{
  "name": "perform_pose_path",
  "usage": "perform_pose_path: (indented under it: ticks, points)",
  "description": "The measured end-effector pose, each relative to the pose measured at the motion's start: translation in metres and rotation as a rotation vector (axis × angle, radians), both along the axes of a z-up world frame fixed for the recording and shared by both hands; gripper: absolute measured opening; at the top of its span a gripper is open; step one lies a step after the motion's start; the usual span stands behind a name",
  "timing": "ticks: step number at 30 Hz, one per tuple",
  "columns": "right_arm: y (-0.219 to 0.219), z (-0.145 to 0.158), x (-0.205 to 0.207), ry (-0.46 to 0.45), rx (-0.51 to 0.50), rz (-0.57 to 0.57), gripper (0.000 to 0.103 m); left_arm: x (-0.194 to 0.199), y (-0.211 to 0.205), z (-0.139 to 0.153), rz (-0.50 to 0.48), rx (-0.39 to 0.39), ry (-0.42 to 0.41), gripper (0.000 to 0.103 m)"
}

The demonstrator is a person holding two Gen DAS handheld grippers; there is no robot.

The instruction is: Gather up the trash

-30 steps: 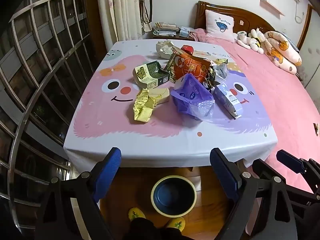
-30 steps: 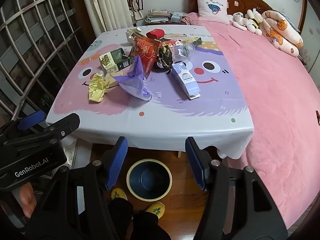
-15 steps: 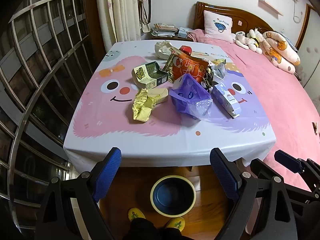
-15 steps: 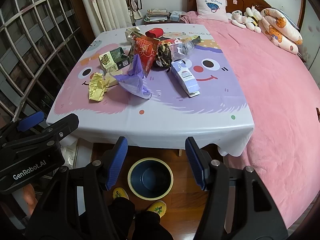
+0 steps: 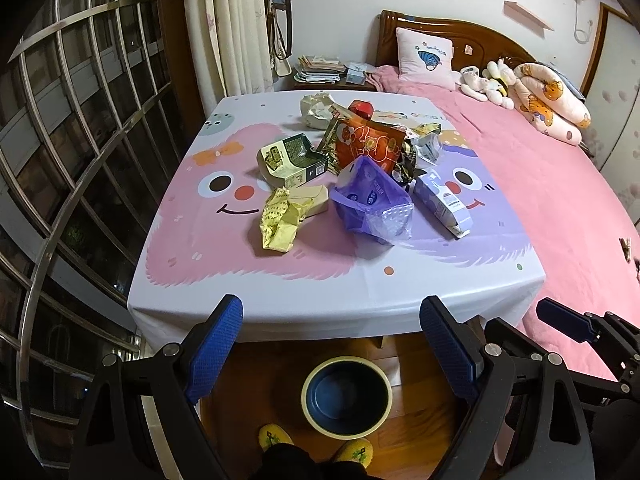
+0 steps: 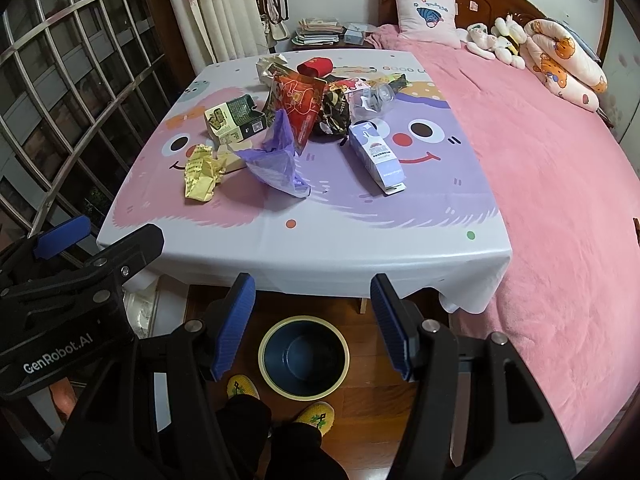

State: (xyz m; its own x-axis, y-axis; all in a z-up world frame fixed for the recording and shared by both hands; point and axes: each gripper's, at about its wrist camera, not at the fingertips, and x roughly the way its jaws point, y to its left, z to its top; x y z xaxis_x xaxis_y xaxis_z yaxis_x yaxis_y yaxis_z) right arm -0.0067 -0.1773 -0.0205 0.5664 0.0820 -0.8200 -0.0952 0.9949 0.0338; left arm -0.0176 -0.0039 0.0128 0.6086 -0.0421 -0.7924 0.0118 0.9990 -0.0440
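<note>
Wooden floorboards (image 5: 256,376) run under me, and nearest of all my two yellow slippers (image 6: 320,416) stand on them, with a dark trouser leg between. Just ahead of the slippers sits a round bin (image 5: 346,396), dark blue inside with a pale yellow rim, its mouth facing up with nothing in it.

Both of my tools hang above that floor, short of the table edge. My left gripper (image 5: 332,344) has its blue-padded fingers (image 5: 214,344) spread wide with nothing between them. My right gripper (image 6: 314,320) is likewise parted wide and holds nothing; its blue pads (image 6: 234,324) frame the bin from above.

Beyond them a table under a cartoon-face tablecloth (image 5: 224,280), pink and purple, carries all the trash. Closest to me lie a crumpled yellow wrapper (image 5: 280,220) touching a cream box, a purple plastic bag (image 5: 372,204) standing open, and a lilac carton (image 5: 442,204) lying on its side. Behind these sit a green-and-cream box (image 5: 290,160) with its flap open, an upright orange snack bag (image 5: 366,144), a dark crumpled wrapper (image 6: 334,114) and a clear plastic piece (image 6: 372,100). Farthest back are a red cup (image 6: 314,66) on its side and a wad of pale paper (image 5: 316,108).

To the right a pink bed (image 5: 560,200) touches the table; stuffed toys (image 5: 486,82) and a pillow (image 5: 424,58) lie near its wooden headboard.
</note>
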Motion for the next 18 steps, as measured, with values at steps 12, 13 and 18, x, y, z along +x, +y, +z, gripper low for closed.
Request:
perform_pose_path:
  ticks: [12,13,18]
  points:
    - [0.0007,-0.0012,-0.0012,0.004,0.007,-0.007,0.057,0.0006,-0.0008,0.0008,-0.001,-0.001,-0.002,0.092]
    - [-0.0003,-0.0009,-0.0002,0.006,0.009,-0.010,0.058,0.0009,0.0003,0.0020,-0.004,-0.007,-0.005,0.092]
    - [-0.0005,-0.0022,0.0001,0.011,0.013,-0.013,0.057,0.0006,0.0024,0.0059,-0.008,-0.013,-0.013,0.092]
